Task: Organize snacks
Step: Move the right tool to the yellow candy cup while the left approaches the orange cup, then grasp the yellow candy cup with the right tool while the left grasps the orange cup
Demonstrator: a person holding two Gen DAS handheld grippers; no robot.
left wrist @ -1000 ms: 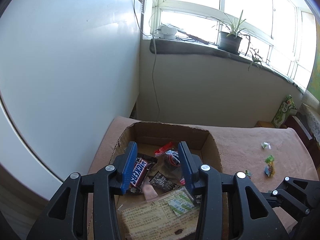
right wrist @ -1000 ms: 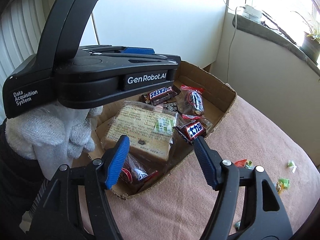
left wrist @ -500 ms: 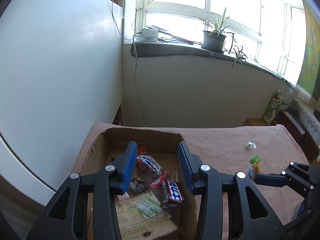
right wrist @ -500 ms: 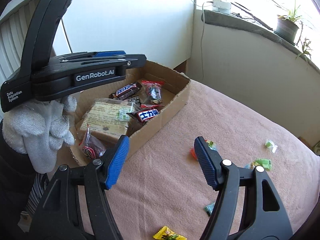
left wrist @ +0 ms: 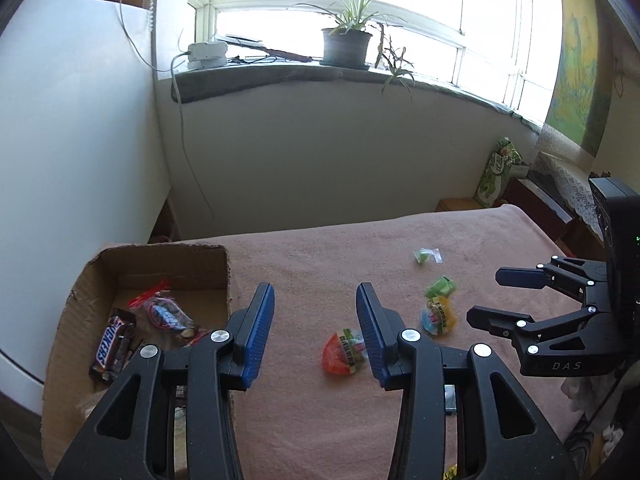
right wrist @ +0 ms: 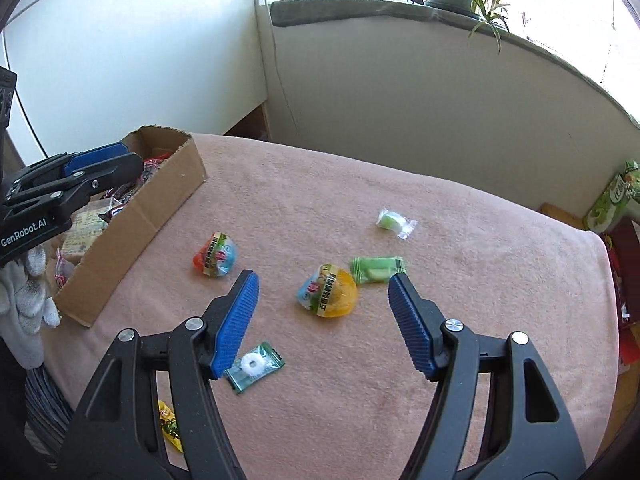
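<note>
Pink blanket (right wrist: 400, 360) now fills both views: both claws have swung away from the cardboard box (right wrist: 136, 220) toward loose sweets. Right claw (right wrist: 322, 320), spread empty, frames the yellow candy (right wrist: 328, 290); left claw (left wrist: 316, 334) also spread.

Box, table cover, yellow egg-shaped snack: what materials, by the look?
Box: brown corrugated cardboard, matte; ragged torn top edges.
Table cover: pink, fuzzy matte fabric, likely towel or fleece; it drapes over the rounded edges.
Yellow egg-shaped snack: likely a glossy translucent plastic shell with a printed band; highlights show on its curve.
</note>
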